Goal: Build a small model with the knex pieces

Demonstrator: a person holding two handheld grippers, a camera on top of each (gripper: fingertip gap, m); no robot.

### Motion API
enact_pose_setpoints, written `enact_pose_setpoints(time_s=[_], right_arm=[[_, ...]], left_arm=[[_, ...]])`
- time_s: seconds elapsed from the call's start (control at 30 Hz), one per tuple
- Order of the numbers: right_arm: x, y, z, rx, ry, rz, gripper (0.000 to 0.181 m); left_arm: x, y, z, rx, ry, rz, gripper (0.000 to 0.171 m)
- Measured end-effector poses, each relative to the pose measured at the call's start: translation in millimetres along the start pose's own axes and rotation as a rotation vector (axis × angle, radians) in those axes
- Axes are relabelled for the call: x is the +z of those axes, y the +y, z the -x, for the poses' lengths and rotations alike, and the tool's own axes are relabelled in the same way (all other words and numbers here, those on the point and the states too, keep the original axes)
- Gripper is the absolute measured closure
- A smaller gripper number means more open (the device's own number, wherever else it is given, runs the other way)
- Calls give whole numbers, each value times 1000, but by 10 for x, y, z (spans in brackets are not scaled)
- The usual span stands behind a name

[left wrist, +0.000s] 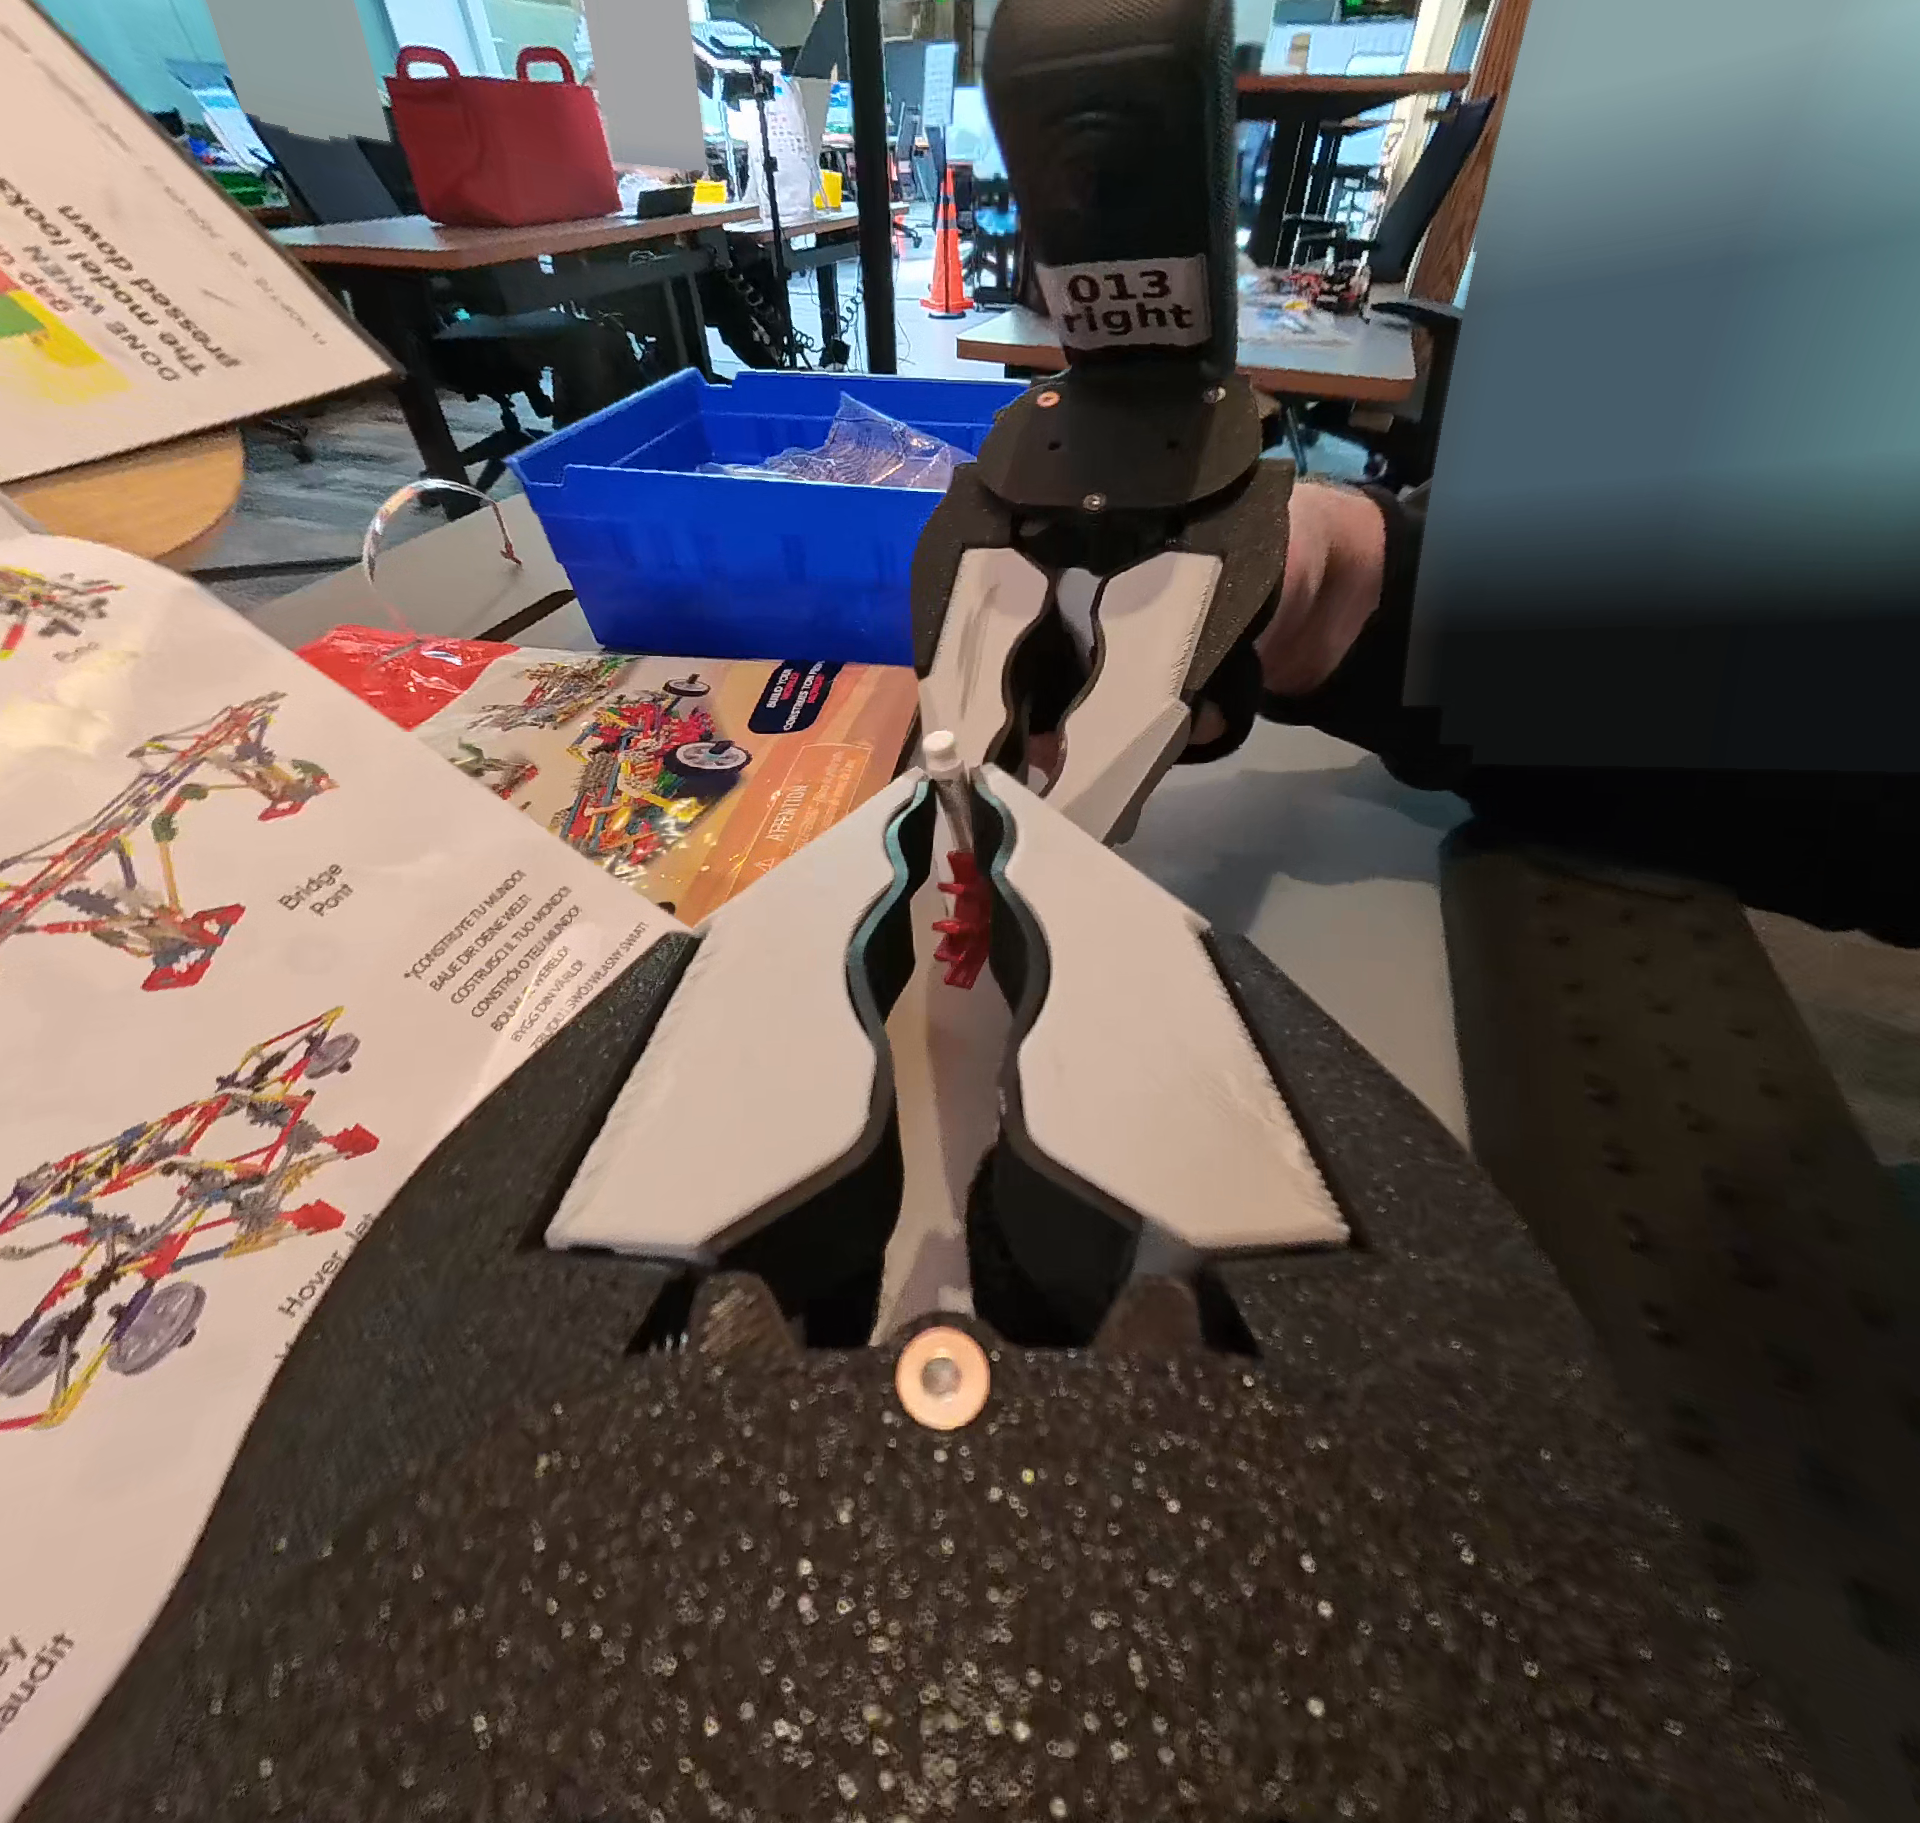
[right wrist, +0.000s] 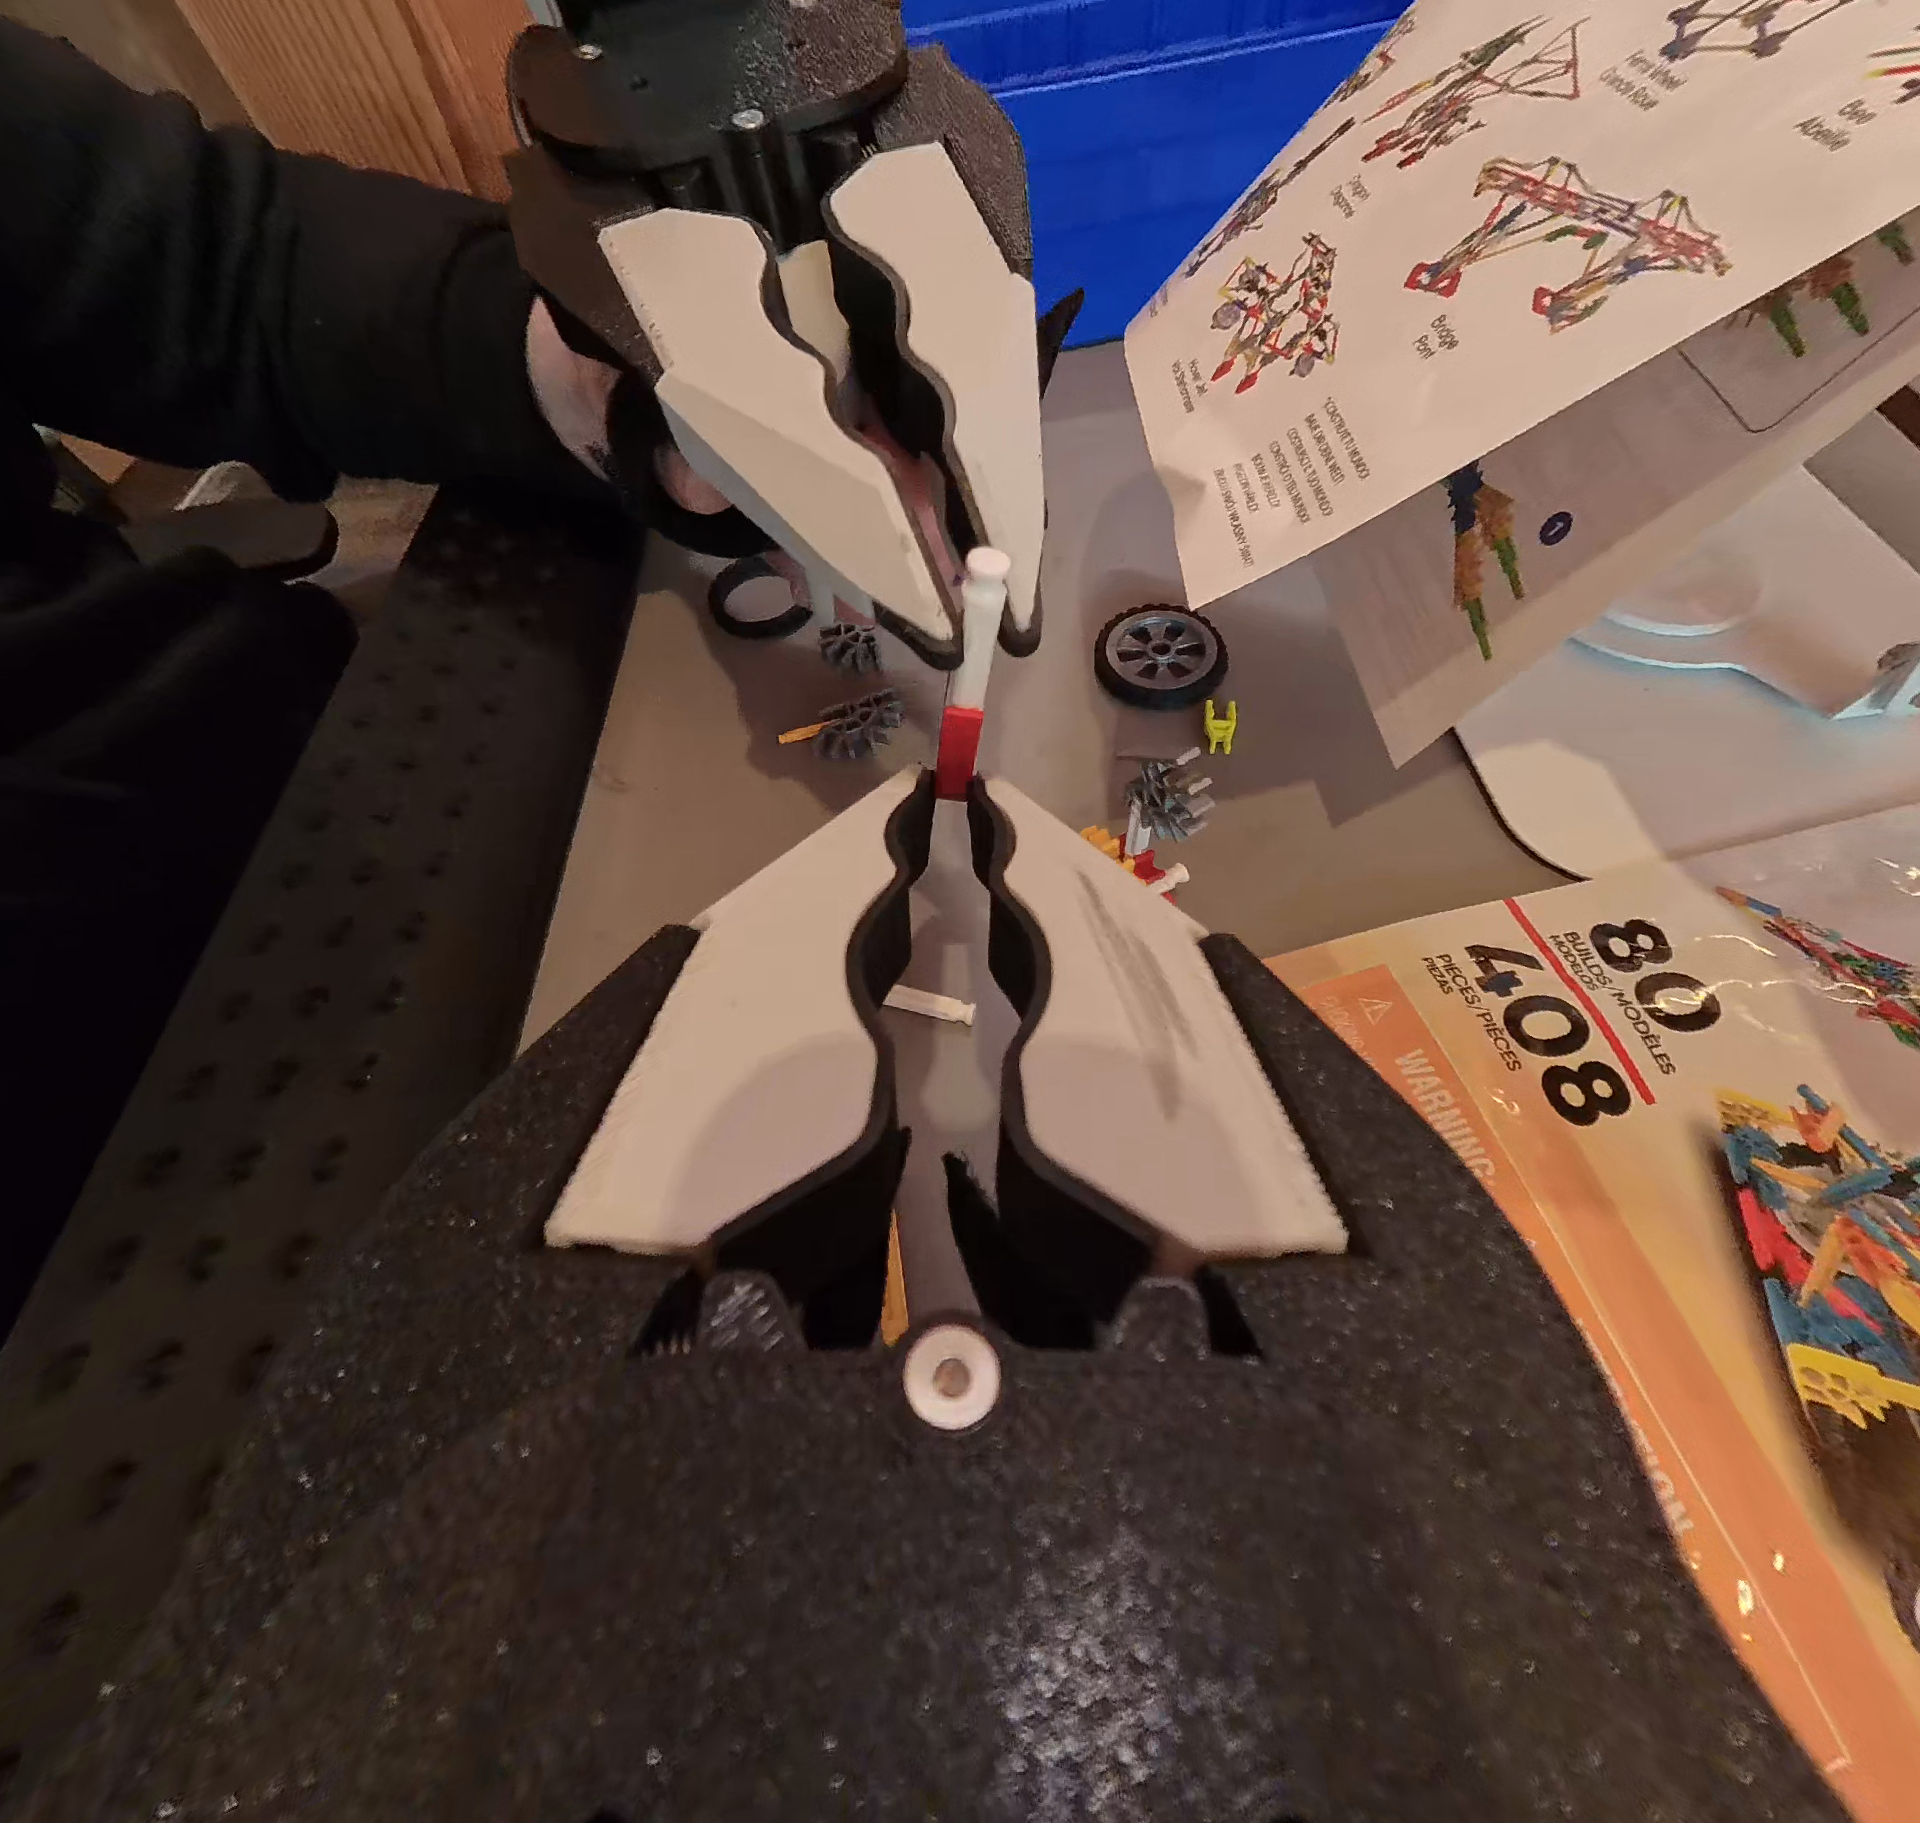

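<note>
My left gripper is shut on a short white rod, whose end pokes out past the tips. A red toothed connector shows through the gap between the fingers. In the right wrist view my right gripper is shut at its tips on that red connector. The white rod rises from it into the left gripper, which points down from above. The two grippers face each other tip to tip above the table. The right gripper also shows in the left wrist view, its tips hidden behind my left fingers.
A blue bin stands behind. A printed instruction sheet and an orange parts bag lie on the right. A small wheel, grey connectors, a black tyre ring and a yellow clip lie on the table. A black perforated board is on the left. The tips of both grippers are at nearly the same place. Left tips and right tips are each some 15 cm from the yellow clip.
</note>
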State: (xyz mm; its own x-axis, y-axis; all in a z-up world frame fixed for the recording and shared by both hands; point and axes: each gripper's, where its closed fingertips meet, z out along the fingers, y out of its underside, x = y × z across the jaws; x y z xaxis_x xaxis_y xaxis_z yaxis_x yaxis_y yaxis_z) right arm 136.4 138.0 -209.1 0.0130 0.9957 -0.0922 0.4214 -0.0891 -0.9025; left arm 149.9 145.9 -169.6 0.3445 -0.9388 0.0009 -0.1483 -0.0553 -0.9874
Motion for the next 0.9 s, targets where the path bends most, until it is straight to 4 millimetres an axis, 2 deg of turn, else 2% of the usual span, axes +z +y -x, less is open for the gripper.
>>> enact_pose_setpoints(time_s=[0.3,0.4,0.5,0.6,0.7,0.8,0.83,0.9], right_arm=[[-212,-148,-73,40,12,-102,174],[-197,-209,-86,47,18,-138,166],[-169,-268,-134,21,68,-161,166],[-140,-276,-118,-17,81,-157,174],[-135,-276,-109,-32,85,-148,176],[-144,-249,-128,-30,94,-131,176],[-159,-238,-154,-23,105,-125,176],[-194,-190,-221,-3,131,-100,176]], left_arm=[[-75,-126,65,-190,73,-113,167],[-65,-105,86,-218,76,-118,167],[-39,-85,54,-223,87,-116,167],[-32,-85,68,-222,73,-120,167],[-32,-83,67,-244,87,-125,167],[-24,-57,70,-162,54,-90,162],[-31,-34,67,-95,35,-62,152],[-56,57,116,70,-46,22,146]])
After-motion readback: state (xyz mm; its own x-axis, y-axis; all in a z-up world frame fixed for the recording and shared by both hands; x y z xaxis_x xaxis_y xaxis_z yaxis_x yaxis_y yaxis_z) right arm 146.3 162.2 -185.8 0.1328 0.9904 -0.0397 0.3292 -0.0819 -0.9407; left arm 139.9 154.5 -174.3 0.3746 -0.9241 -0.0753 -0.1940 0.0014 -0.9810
